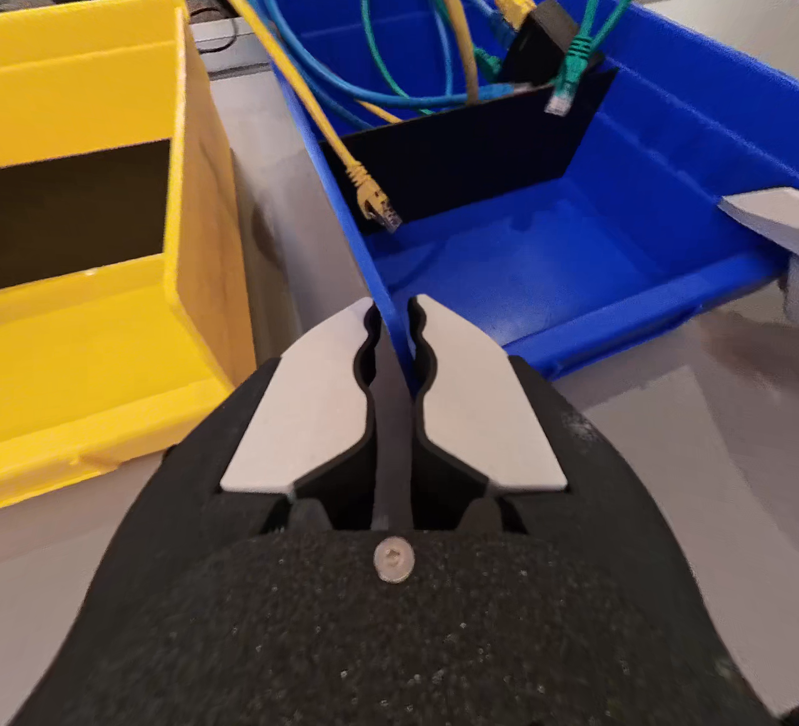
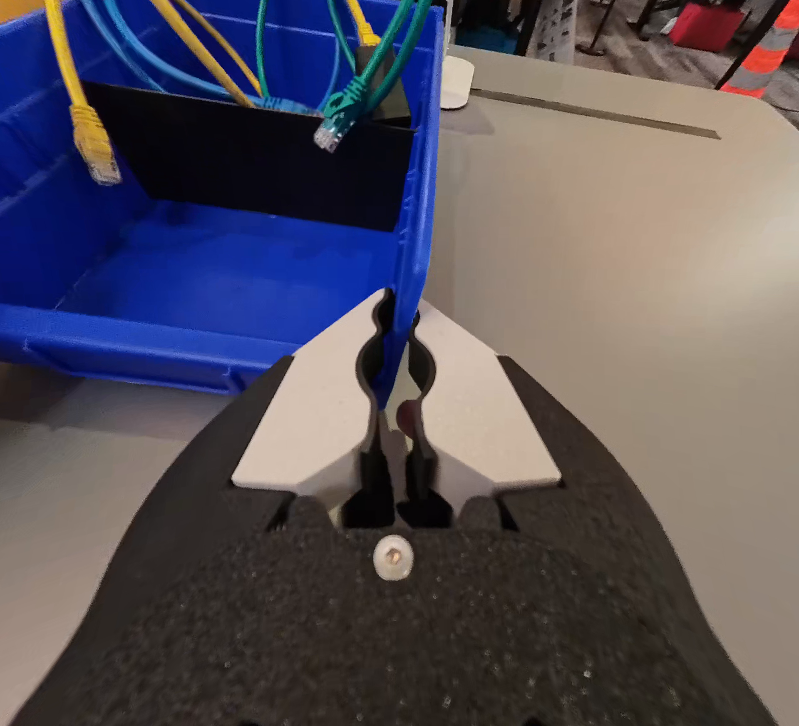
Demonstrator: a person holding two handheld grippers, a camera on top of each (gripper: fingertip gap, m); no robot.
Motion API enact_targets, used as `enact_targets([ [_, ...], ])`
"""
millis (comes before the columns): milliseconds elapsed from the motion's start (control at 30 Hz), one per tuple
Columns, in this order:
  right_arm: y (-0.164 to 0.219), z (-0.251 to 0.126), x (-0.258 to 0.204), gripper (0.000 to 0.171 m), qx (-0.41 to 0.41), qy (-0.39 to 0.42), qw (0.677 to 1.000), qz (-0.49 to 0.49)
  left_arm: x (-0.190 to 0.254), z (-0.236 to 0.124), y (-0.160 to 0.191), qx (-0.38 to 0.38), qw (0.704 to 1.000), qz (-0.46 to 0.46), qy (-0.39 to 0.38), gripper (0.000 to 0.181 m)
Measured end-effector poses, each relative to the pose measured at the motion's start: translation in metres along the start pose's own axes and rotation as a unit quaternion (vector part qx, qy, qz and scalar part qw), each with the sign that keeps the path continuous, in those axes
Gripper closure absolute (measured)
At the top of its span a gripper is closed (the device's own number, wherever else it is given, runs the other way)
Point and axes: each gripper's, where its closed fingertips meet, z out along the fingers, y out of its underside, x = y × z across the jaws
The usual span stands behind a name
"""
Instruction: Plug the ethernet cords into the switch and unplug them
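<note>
Both grippers, left (image 1: pixel 391 307) and right (image 2: pixel 402 301), fingers clamped on opposite blue bin (image 1: pixel 562 255) walls.

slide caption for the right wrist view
Right gripper clamps the blue bin wall; loose cords hang over it.

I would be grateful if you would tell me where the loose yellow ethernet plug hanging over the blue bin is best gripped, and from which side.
Judging by its pose, grip the yellow plug on its ribbed yellow boot, above the clear tip. It hangs free, tip down, before the black divider over the blue bin, so come from the open near side, one finger on each flat side.
</note>
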Motion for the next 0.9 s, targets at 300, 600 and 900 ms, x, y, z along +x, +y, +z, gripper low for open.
enact_targets([
  [300, -0.011, -0.045, 0.017, 0.14, 0.041, -0.146, 0.984, 0.093, -0.096, -0.086, -0.01, 0.112, 0.988, -0.072, -0.08, 0.138],
  [600, -0.016, -0.051, 0.013, 0.14, 0.077, -0.096, 0.992, 0.006, -0.262, -0.073, 0.025, 0.045, 0.975, -0.129, -0.172, 0.123],
  [900, -0.031, -0.088, -0.042, 0.144, 0.141, -0.165, 0.975, -0.053, -0.232, -0.079, 0.049, -0.033, 0.981, -0.112, -0.156, 0.178],
])
